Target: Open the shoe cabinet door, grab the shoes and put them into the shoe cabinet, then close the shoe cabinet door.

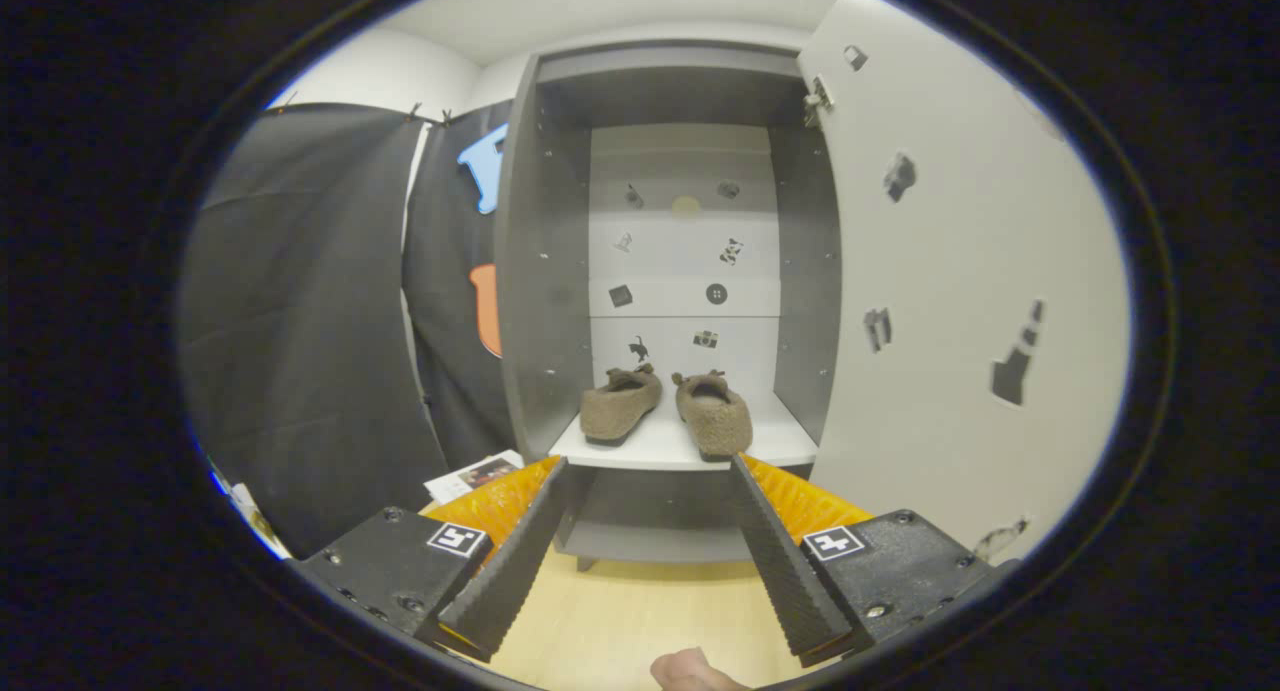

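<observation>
Shoe cabinet (540, 271) standing open, grey side walls, pale back panel dotted with small dark stickers. On its white shelf (780, 441): two brown fuzzy shoes (665, 406) side by side, toes outward, heels toward the back panel; left one angled a little, its toe near the shelf's front lip, right one reaching just to the lip. Bare shelf surface to the right of the pair, less to the left. Upper part of the compartment tall and unoccupied above the shoes. A lower grey ledge (650, 543) visible beneath the shelf, close to the floor. Cabinet door (960, 271) swung wide to the right, inner face toward the camera, hinges (818, 96) at its top corner against the cabinet's right wall. Gripper (648, 463) spread wide, nothing between the ribbed fingers (510, 561), tips just short of the shelf's front edge and framing the shoes from below. Pale wooden floor (640, 621) open between the fingers. Papers (470, 476) lying on the floor by the left finger, near the black cloth wall (300, 331). A fingertip (690, 671) at the very bottom.
</observation>
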`<act>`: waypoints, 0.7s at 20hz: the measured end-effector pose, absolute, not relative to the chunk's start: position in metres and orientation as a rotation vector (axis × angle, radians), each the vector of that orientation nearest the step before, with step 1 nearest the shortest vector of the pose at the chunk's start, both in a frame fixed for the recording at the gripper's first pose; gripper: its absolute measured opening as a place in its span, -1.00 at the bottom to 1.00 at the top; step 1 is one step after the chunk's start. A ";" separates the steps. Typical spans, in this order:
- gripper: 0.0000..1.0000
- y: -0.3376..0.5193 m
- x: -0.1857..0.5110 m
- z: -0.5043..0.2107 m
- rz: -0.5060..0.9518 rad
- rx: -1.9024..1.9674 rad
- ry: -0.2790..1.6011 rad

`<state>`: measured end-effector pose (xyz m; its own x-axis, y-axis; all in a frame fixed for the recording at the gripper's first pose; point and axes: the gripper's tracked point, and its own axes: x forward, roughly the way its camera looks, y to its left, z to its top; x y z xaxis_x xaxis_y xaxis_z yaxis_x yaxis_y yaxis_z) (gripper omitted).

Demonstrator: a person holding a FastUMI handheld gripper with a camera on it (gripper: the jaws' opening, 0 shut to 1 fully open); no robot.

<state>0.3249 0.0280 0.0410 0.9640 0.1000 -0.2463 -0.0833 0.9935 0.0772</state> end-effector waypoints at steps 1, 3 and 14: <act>1.00 0.031 0.306 0.046 0.122 0.070 0.246; 1.00 0.026 0.273 0.062 0.156 0.054 0.217; 1.00 -0.119 0.117 0.122 0.183 0.047 0.078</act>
